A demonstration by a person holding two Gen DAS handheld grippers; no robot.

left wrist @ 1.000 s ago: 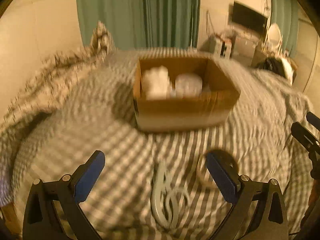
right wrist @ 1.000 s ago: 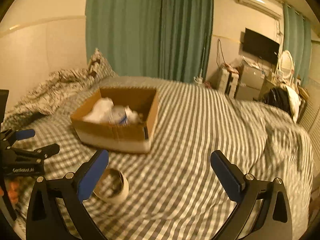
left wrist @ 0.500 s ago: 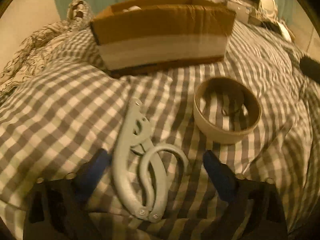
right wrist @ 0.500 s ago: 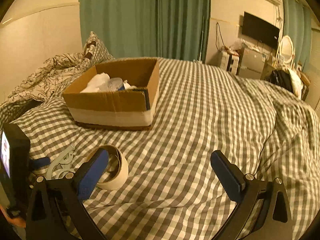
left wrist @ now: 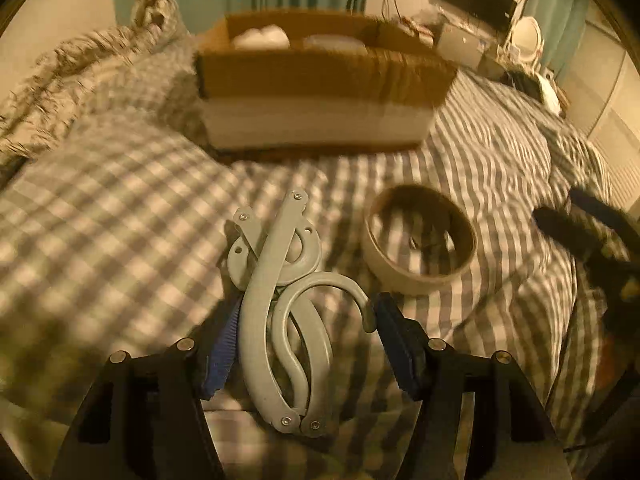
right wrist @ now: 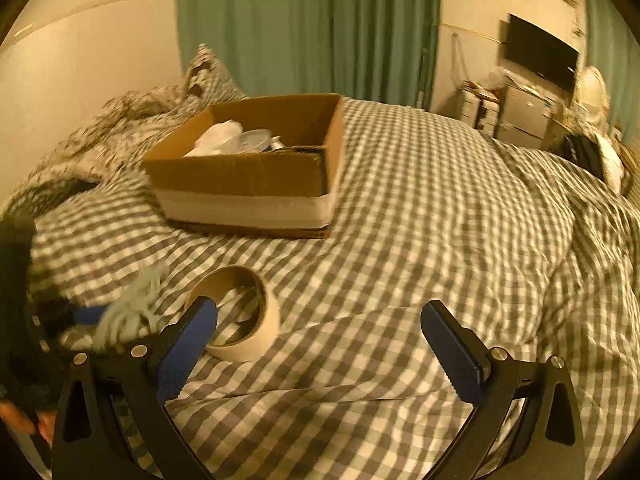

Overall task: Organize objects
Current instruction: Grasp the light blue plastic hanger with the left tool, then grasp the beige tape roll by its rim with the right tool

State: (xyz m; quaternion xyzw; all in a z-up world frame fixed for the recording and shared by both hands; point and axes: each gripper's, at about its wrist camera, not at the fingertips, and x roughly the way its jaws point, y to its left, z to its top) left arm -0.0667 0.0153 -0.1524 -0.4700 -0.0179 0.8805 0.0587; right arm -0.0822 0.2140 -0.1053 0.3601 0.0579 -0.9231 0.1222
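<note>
Our left gripper (left wrist: 306, 340) pinches the folding hanger (left wrist: 280, 312). Its long axis runs fwd toward the cardboard box (left wrist: 320, 80), hook to the right. Right gripper (right wrist: 320, 344) gapes wide w/ nothing held.

- A checked bed cover (right wrist: 420, 208) fills the room's middle under warm, dim light.
- Behind it hang green curtains (right wrist: 304, 28).
- Right of the curtains, a dark television (right wrist: 540, 58) hangs on the pale wall (right wrist: 80, 64).

Our left gripper (left wrist: 306, 342) sits low over the bed, its blue pads pressing both sides of the folding hanger (left wrist: 280, 320), one on its long arm, the other at the hook tip. Our right gripper (right wrist: 320, 344) hovers farther right, jaws spread wide, gripping nothing.
</note>
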